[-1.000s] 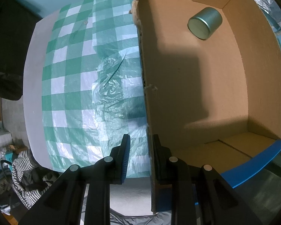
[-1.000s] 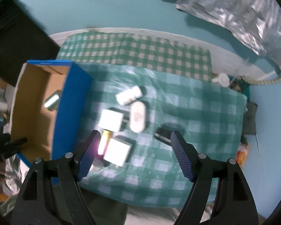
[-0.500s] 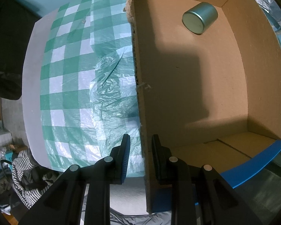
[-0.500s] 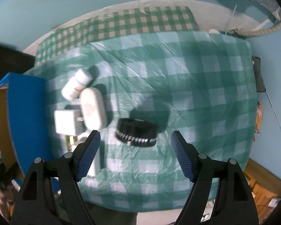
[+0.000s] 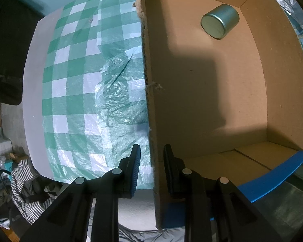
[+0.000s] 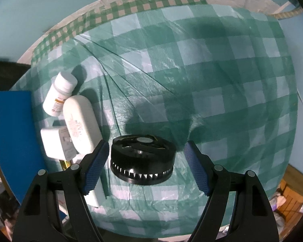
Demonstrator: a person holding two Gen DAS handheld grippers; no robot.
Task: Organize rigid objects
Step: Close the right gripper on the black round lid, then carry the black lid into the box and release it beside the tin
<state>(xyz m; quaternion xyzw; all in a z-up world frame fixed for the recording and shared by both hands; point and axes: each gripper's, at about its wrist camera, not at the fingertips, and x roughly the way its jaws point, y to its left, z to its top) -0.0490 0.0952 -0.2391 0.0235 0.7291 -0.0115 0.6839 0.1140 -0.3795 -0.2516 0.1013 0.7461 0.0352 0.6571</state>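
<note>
My left gripper (image 5: pixel 150 159) is shut on the near wall of the cardboard box (image 5: pixel 151 100), one finger outside, one inside. A silver tin (image 5: pixel 220 23) lies on its side in the box's far corner. In the right wrist view my right gripper (image 6: pixel 145 165) is open and straddles a black round fan-like disc (image 6: pixel 142 159) on the green checked cloth. A white oval case (image 6: pixel 80 127), a white pill bottle (image 6: pixel 59 93) and a white adapter block (image 6: pixel 54 143) lie left of the disc. The box's blue outer wall (image 6: pixel 12 141) stands at the far left.
The checked cloth (image 6: pixel 222 80) covers the table, with a wrinkled clear plastic sheet over it. The table edge (image 5: pixel 33 100) runs left of the box, with striped clothing (image 5: pixel 22 177) below it. A yellowish item (image 6: pixel 64 162) peeks out under the adapter.
My right gripper has dropped and moved in over the table until the black disc sits between its open fingers. My left gripper has kept its hold on the box wall; the box shifted slightly.
</note>
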